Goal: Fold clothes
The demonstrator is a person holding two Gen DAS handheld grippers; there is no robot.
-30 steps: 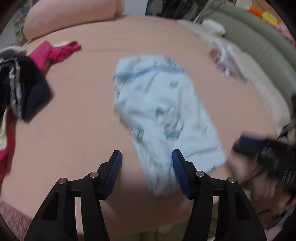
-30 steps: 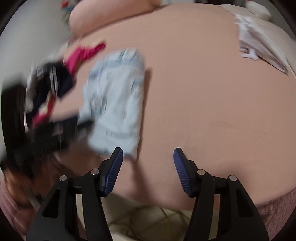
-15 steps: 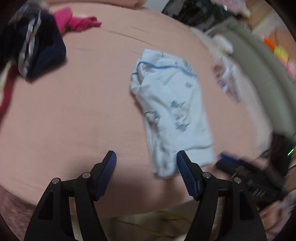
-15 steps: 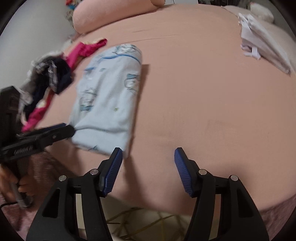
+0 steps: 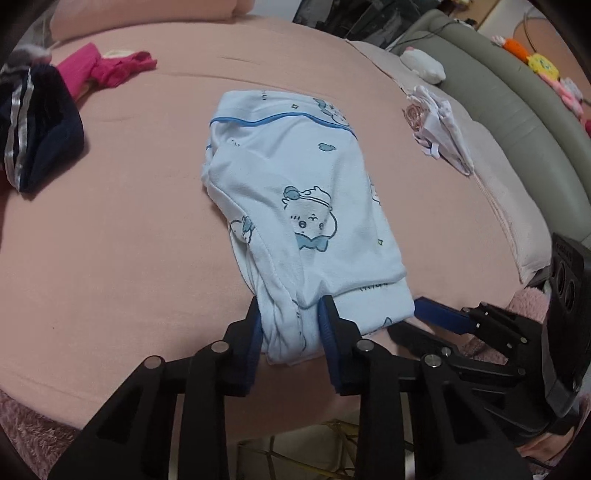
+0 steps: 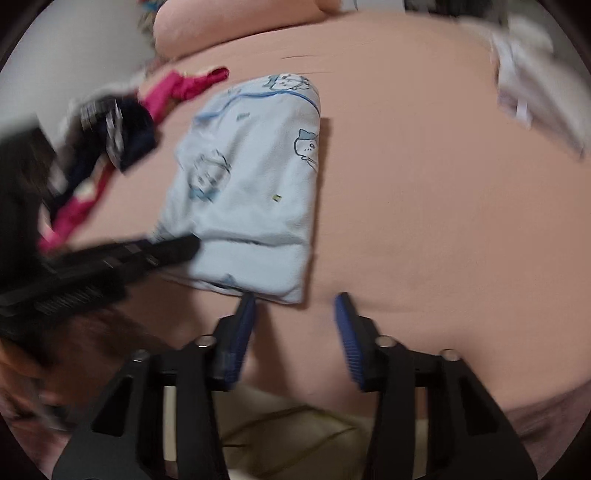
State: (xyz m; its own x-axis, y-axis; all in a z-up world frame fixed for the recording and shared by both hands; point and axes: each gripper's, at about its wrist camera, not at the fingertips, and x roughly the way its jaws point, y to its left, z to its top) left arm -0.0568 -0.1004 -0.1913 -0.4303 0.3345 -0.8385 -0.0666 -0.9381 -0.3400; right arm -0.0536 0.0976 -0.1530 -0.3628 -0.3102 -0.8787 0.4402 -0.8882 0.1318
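A light blue garment point(image 5: 295, 192) with cartoon prints lies folded lengthways on the pink bed sheet point(image 5: 122, 240). My left gripper point(image 5: 291, 325) has the garment's near left corner bunched between its blue pads, and its jaws are closing on the cloth. My right gripper point(image 6: 295, 314) is at the garment's point(image 6: 251, 192) near right corner. Its jaws are closing too, but the corner lies just past the fingertips and only sheet shows between the pads. From the left wrist view the right gripper point(image 5: 424, 325) sits low at the garment's near right edge. The left gripper point(image 6: 177, 247) is blurred in the right wrist view.
A navy garment with silver stripes point(image 5: 40, 122) and a magenta one point(image 5: 107, 68) lie at the far left. White folded clothes point(image 5: 439, 125) sit at the right by a grey-green padded edge point(image 5: 517, 96). A pink pillow point(image 5: 147, 14) is at the back. The bed's near edge is just below the grippers.
Both grippers came in to the garment's near edge and their jaws narrowed. The left one now has the near left corner between its pads. The garment itself has stayed flat.
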